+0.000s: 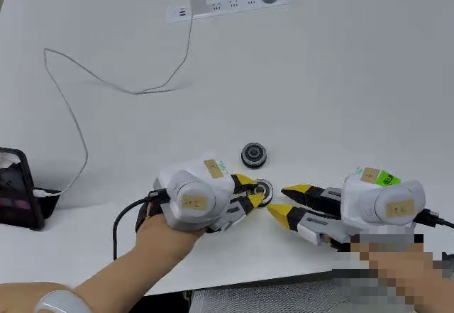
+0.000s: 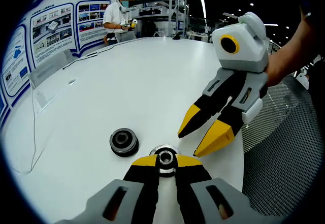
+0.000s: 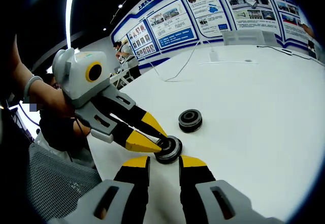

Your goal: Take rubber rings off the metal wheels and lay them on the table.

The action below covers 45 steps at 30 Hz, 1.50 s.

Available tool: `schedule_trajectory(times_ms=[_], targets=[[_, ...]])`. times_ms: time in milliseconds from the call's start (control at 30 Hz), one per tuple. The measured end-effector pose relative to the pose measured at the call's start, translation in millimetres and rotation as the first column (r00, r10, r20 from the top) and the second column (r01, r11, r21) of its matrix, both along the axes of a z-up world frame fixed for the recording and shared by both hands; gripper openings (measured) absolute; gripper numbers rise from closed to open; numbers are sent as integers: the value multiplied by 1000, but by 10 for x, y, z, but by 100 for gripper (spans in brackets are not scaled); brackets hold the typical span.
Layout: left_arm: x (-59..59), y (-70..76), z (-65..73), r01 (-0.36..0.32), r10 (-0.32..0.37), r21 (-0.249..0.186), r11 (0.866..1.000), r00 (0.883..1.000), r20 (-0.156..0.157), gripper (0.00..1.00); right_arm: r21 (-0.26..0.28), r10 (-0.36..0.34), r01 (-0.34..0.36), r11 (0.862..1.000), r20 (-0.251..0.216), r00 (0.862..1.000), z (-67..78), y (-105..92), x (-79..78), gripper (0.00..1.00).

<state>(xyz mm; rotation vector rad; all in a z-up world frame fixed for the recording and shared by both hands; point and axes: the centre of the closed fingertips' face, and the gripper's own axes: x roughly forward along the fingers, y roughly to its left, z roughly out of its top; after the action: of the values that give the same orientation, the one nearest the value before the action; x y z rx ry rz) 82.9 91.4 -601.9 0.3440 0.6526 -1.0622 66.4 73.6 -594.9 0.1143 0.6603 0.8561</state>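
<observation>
**Risks**
- Left: your left gripper (image 1: 250, 191) has the near wheel (image 1: 264, 191) only at its tips. A sideways tug could twist the wheel out of them and send it rolling over the table (image 1: 340, 79).
- Centre: the rubber ring (image 3: 177, 150) looks snug on the wheel. If you nip it too shallowly it will probably slip free, and if it stretches it may snap back.
- Right: if your right gripper (image 1: 286, 201) comes in crooked, its points may strike the left tips instead of the ring.

**Fingers**
- Left gripper: the jaws are closed around the near wheel, with one yellow tip on each side, holding it low over the table.
- Second wheel (image 1: 254, 155): it lies flat just beyond with its ring on, and nothing touches it.
- Right gripper: the jaws are parted and hold nothing. The tips point at the held wheel, just short of it.
</observation>
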Motion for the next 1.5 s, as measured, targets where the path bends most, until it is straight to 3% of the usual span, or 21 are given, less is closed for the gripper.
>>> schedule_trajectory(times_ms=[367, 433, 1067, 1333, 1500], targets=[[7, -69, -6, 47, -48, 31, 998, 998, 35, 13, 9, -7, 7, 1000, -4, 1000, -4, -7, 15, 24], [-14, -57, -32, 66, -68, 57, 996, 997, 40, 15, 12, -9, 9, 1000, -7, 1000, -6, -8, 15, 24], [27, -22, -27, 58, -59, 19, 998, 997, 44, 14, 41, -34, 36, 999, -29, 999, -1, 9, 63, 21], [33, -10, -43, 55, -56, 13, 998, 997, 45, 14, 60, -98, 103, 993, -79, 992, -63, -44, 126, 17], [30, -13, -44, 54, -55, 11, 998, 997, 47, 14, 129, -177, 197, 972, -148, 973, -54, -75, 212, 17]])
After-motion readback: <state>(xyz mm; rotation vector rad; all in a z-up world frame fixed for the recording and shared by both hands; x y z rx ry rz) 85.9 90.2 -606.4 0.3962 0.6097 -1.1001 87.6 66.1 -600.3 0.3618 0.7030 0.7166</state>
